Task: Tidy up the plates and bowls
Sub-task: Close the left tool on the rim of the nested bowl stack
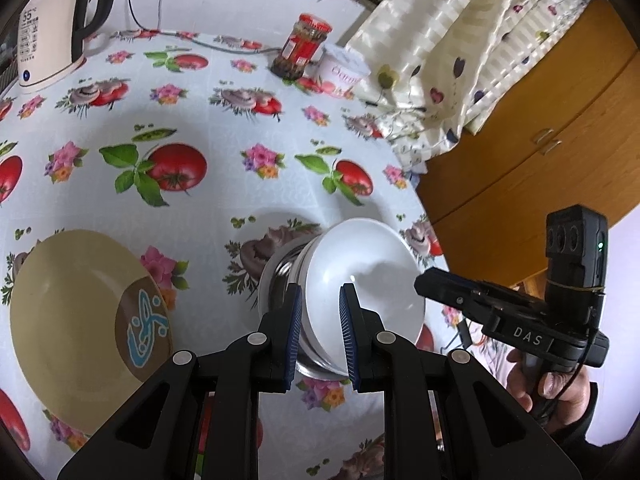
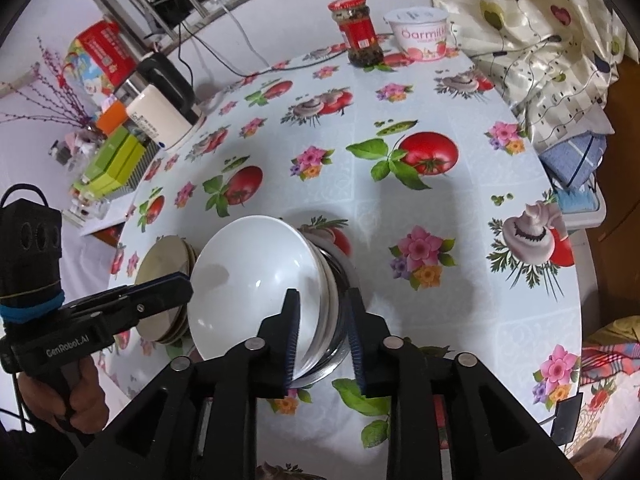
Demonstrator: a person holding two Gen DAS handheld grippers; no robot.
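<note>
Where walls stand white, floral tablecloth.

right gripper body: "das" in white letters
left gripper body: "genrobot.ai" in white letters
kettle label: "55" at the top, smaller print beneath too small to read
white tub: pink lettering that reads roughly "oarmilk", last letters cut off
jar: red label, print too small to read
red box: print too small to read
</note>
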